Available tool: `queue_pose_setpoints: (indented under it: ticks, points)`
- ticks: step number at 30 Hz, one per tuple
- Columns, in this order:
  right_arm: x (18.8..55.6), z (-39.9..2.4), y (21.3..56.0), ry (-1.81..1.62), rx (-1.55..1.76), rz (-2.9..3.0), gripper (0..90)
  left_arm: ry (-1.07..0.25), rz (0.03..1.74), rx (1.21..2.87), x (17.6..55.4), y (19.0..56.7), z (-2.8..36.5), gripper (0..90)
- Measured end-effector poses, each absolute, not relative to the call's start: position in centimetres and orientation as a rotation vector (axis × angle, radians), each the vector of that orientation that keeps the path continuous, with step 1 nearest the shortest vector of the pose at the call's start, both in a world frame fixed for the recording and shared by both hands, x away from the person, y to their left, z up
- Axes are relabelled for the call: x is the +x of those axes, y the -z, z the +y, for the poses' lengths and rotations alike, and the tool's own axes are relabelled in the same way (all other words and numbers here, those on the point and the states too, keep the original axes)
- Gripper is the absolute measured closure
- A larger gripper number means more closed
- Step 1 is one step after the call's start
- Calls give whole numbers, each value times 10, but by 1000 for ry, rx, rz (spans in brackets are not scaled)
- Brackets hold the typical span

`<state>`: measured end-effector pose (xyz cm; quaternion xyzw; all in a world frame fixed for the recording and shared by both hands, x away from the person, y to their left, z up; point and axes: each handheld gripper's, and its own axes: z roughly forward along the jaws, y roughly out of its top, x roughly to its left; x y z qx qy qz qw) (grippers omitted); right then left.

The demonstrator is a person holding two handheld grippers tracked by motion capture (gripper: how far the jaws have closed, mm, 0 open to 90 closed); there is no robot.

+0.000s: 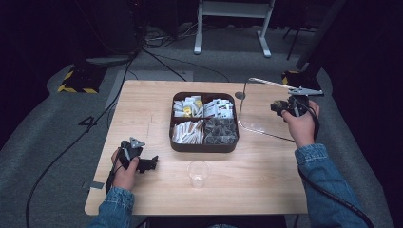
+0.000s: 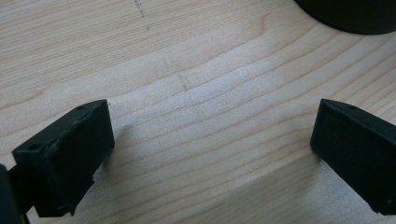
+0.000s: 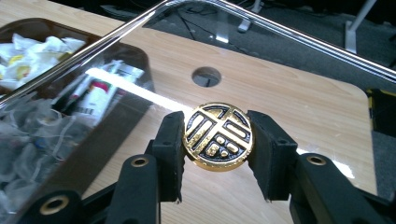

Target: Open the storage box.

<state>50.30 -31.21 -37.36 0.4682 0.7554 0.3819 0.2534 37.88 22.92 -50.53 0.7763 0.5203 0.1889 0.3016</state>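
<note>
A dark square box (image 1: pixel 204 145) with four compartments of sachets, sticks and clear-wrapped bags stands at the middle of the wooden table. To its right my right gripper (image 1: pixel 281 107) holds the box's clear lid (image 1: pixel 259 107) tilted up on edge above the table. In the right gripper view the jaws of that gripper (image 3: pixel 218 137) are shut on the lid's round gold-and-black knob (image 3: pixel 218 126). My left gripper (image 1: pixel 151 164) rests on the table at the front left. In the left gripper view this gripper (image 2: pixel 212 140) stands open over bare wood.
A clear plastic cup (image 1: pixel 197 174) stands in front of the box near the table's front edge. A round hole (image 1: pixel 240 95) is in the tabletop behind the lid. The box's dark corner (image 2: pixel 355 14) lies ahead of the left gripper. Cables run across the floor beyond the table.
</note>
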Motion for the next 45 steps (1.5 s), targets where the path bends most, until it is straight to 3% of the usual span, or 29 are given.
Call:
queue_pose_setpoints:
  ticks: [18,45]
  points:
    - [511,-347,414,-952,1352,2047,590,-501,1382,2058,379,505,229,0]
    - [514,-353,472,-877,1404,2097,590,-501,1382,2058,379,505,229,0]
